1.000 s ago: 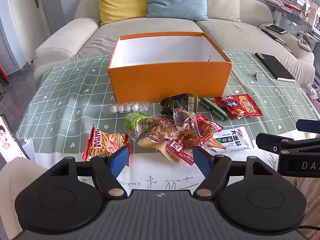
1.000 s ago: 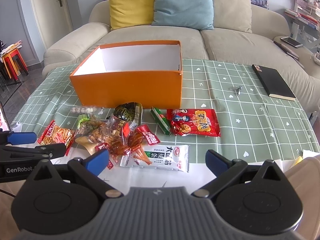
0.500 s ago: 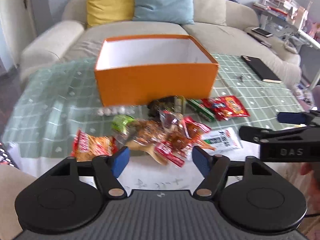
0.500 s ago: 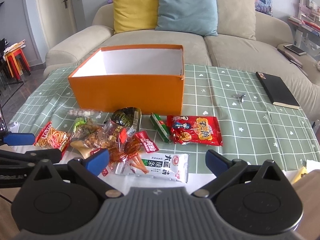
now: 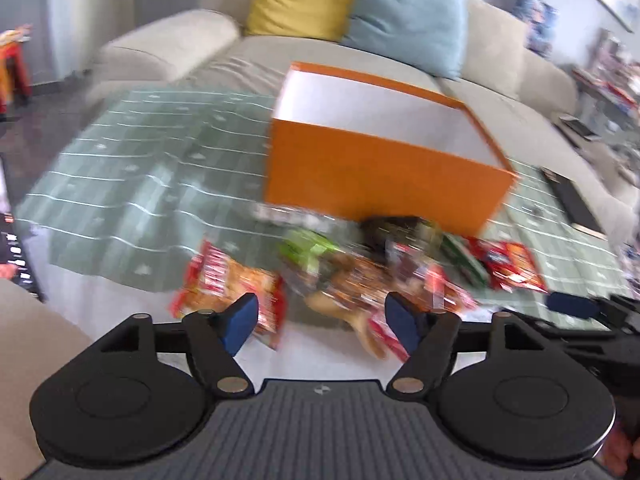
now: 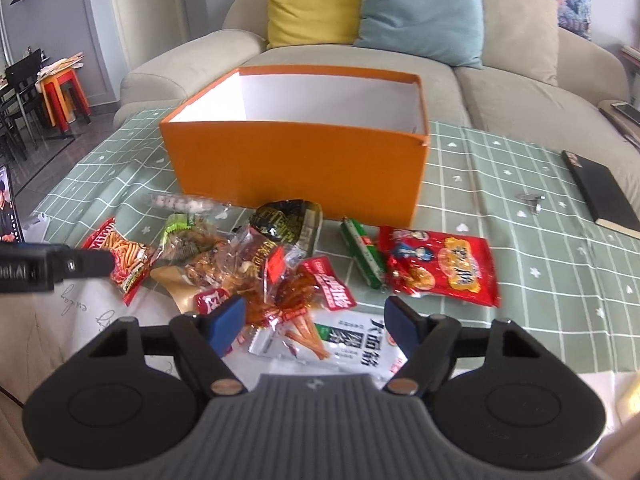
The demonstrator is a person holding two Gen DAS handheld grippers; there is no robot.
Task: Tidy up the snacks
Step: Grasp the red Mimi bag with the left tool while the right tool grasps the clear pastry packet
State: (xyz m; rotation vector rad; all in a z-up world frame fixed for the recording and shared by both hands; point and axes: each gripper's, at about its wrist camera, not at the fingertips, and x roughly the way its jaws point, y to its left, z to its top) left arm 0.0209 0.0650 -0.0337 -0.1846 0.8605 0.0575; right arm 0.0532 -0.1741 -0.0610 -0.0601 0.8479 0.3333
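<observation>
An empty orange box (image 6: 296, 164) with a white inside stands on the green checked cloth; it also shows in the blurred left wrist view (image 5: 380, 176). A heap of snack packets (image 6: 256, 264) lies in front of it, with a red packet (image 6: 444, 268), a green stick (image 6: 362, 252), a white packet (image 6: 344, 344) and a red-orange chips packet (image 6: 124, 256). My right gripper (image 6: 312, 322) is open and empty over the heap's near edge. My left gripper (image 5: 322, 322) is open and empty above the chips packet (image 5: 228, 284) and the heap (image 5: 360, 276).
A black notebook (image 6: 604, 196) and a small metal clip (image 6: 530, 200) lie on the cloth at the right. A phone (image 6: 8, 208) stands at the left edge. A beige sofa (image 6: 400, 64) with yellow and blue cushions is behind the table.
Both grippers have moved forward and down toward the snack heap. The left view has swung left and is motion-blurred. The right jaws have narrowed but stay open.
</observation>
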